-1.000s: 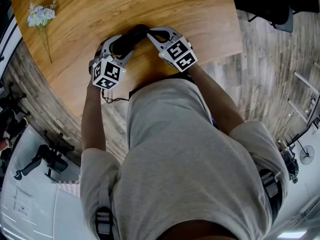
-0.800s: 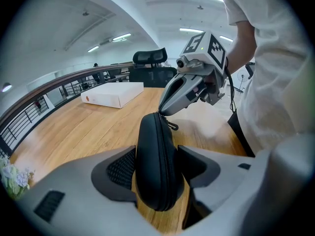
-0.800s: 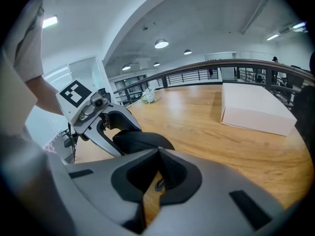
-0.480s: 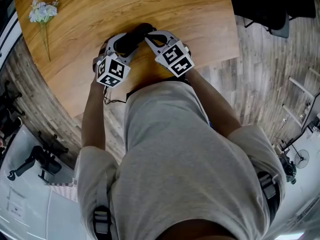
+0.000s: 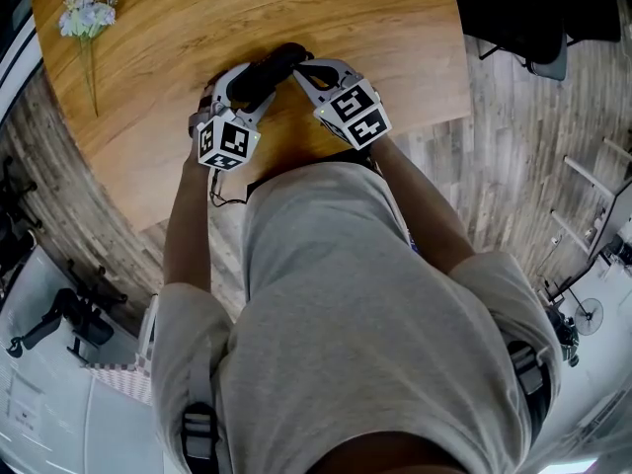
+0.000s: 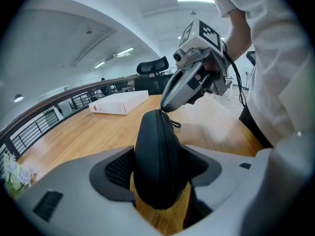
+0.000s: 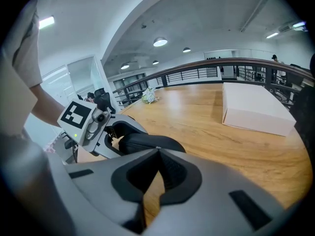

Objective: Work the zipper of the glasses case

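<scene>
The left hand-held gripper [image 6: 157,167] is clamping the glasses case [image 6: 155,141] on edge over the bench [image 6: 98,132], jaws wide, while the right hand-held gripper [image 7: 158,150], jaws pressed together, is meeting the zipper [image 6: 170,156] at the case's far end, its seam looking unopened.

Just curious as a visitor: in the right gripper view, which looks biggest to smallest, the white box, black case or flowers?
1. Flat white rectangular box, largest.
2. Black zippered glasses case.
3. Pale flower bunch, smallest, but farthest from the camera, so unsure.
</scene>
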Demonstrator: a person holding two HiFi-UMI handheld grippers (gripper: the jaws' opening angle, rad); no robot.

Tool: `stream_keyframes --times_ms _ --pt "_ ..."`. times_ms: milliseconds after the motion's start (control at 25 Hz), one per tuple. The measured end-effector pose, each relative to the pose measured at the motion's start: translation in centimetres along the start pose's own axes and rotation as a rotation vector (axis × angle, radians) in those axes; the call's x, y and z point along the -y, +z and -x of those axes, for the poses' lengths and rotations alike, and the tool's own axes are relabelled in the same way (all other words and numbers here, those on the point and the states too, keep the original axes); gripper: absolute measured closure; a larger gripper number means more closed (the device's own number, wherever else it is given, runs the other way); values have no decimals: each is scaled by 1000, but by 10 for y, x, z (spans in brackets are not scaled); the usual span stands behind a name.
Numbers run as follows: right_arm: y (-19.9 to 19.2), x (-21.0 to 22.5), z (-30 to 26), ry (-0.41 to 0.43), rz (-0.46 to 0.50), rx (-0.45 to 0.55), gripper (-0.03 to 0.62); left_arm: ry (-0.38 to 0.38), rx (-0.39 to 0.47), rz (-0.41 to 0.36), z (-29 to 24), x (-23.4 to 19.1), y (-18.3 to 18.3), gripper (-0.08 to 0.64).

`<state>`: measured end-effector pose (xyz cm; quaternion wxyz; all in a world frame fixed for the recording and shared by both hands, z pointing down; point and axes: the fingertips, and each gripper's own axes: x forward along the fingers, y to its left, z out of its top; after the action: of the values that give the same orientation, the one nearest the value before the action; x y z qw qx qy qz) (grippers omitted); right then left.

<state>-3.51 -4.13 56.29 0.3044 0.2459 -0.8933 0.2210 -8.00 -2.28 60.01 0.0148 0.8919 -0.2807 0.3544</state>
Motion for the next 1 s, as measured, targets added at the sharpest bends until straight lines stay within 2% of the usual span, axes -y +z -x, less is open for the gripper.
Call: stream_keyframes --times_ms 160,400,680,1000 --pt "2 3 1 -4 -28 9 566 23 -2 24 8 -4 9 272" --pt "16 0 7 5 -19 35 566 71 -61 12 13 -12 22 272" --pt "28 -9 12 6 21 51 566 82 -77 1 12 -17 28 272" --pt "26 -12 14 9 14 55 566 86 -70 -4 13 -15 34 272"
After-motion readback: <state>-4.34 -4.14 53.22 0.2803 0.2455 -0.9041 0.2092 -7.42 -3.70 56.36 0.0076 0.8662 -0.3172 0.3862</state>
